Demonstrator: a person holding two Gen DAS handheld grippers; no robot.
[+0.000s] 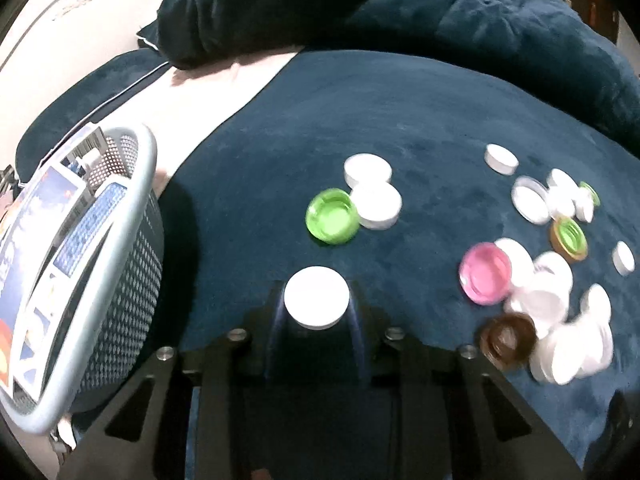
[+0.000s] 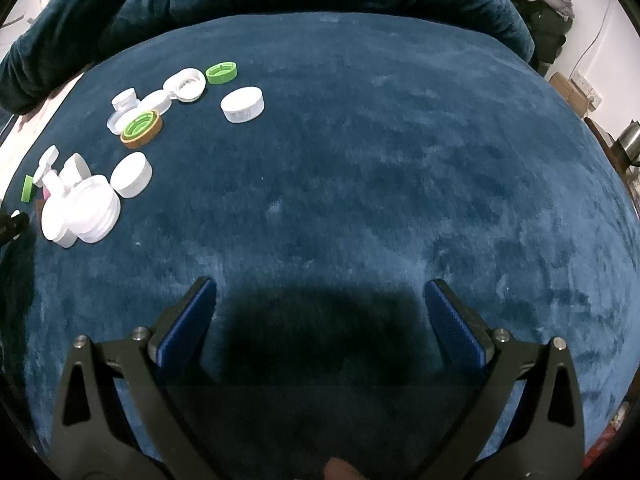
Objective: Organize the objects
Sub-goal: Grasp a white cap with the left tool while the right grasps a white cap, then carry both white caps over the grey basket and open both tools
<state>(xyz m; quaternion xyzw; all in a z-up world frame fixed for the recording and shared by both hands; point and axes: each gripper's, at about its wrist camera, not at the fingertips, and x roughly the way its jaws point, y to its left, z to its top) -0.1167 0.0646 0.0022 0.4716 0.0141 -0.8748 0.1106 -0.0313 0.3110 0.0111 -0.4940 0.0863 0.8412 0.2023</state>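
1. I have my left hand-held gripper (image 1: 317,304) clamped on a white cap (image 1: 317,297); the cap sits between the two pads, its flat top facing the camera, above the blue velvety cover (image 1: 360,112).
2. My right hand-held gripper (image 2: 320,300) stands wide and empty over bare cover, well apart from the lids, so I leave it parked there.
3. The pale mesh basket (image 1: 150,168) lies to the left of the held cap, already holding printed boxes. I judge it to be the place for the cap, though the task does not say so.
4. To do this well, I would carry the cap level, clear the basket rim before letting go, and release only once it is over the opening.
5. The grip looks to be on the cap's side wall only, so I would avoid jerks; a smooth round cap could slip out.
6. A green lid (image 1: 331,216), a pink lid (image 1: 485,273), a brown lid (image 1: 508,340) and many white ones remain scattered on the cover to the right.
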